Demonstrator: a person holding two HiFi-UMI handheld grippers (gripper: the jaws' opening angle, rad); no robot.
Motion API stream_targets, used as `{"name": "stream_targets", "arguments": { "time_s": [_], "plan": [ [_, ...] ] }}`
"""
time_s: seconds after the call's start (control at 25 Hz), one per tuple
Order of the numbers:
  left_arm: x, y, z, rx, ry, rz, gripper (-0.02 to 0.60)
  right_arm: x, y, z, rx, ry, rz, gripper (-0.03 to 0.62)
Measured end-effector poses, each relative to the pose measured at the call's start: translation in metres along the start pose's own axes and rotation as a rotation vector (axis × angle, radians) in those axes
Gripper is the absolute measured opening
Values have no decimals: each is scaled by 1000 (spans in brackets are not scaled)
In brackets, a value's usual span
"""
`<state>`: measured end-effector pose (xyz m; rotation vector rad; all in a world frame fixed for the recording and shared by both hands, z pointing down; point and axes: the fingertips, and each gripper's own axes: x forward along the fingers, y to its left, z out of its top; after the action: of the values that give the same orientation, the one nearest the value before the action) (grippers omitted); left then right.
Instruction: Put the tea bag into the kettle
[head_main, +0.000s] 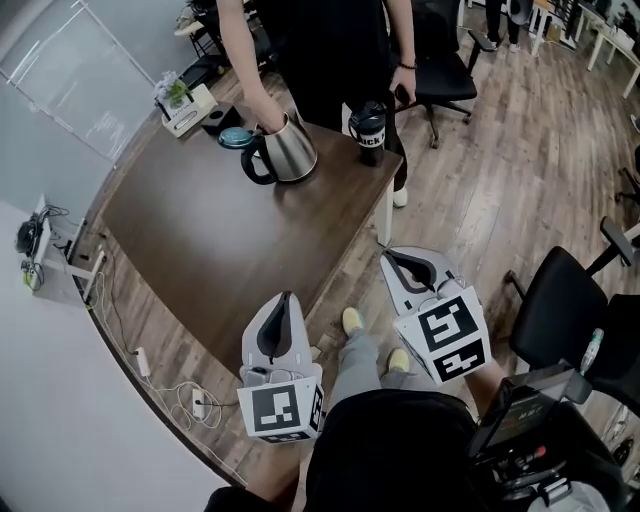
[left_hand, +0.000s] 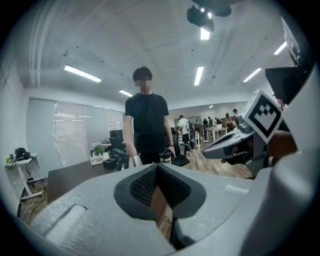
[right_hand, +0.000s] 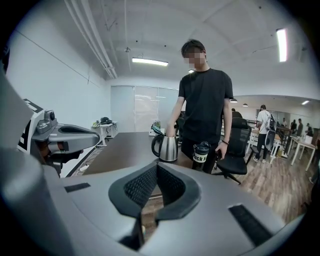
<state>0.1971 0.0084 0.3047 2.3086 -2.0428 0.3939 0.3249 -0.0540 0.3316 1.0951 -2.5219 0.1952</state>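
The kettle (head_main: 288, 150) stands upright on the far side of the bench (head_main: 215, 235), its black handle turned toward the bench's middle; it is steel, and it also shows small in the left gripper view (left_hand: 136, 160) and clearer in the right gripper view (right_hand: 167, 148); a standing person (head_main: 330, 50) in a black shirt reaches down with one hand (head_main: 268, 120) to its open top; whether that hand holds the tea bag cannot be told, and no view shows the bag plainly; a teal lid (head_main: 237, 138) lies just beside the kettle, on its handle side; a black tumbler (head_main: 368, 132) stands near the kettle at the bench's far corner, close to the person's other hand; a small box (head_main: 186, 108) with a plant sits at the bench's far end beyond the lid.

The left claw (head_main: 288, 297) hangs at the bench's near edge, well apart from the kettle; its own view (left_hand: 157, 167) shows the tips pressed together with nothing between them; the right claw (head_main: 386, 256) hangs over the wooden floor just off the bench's side, pointing toward the kettle; its view (right_hand: 156, 166) shows the tips likewise pressed together and empty; a black chair (head_main: 445, 70) stands on the floor behind the person.
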Motion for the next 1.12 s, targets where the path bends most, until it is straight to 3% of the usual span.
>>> {"name": "stream_targets", "arguments": {
  "time_s": [0.36, 1.12],
  "plan": [
    [-32, 3, 2, -2, -6, -16, 3, -24, 22, 5, -9, 0, -22, 9],
    [-73, 75, 19, 21, -69, -78, 3, -22, 90, 45, -4, -29, -96, 9]
  ]
}}
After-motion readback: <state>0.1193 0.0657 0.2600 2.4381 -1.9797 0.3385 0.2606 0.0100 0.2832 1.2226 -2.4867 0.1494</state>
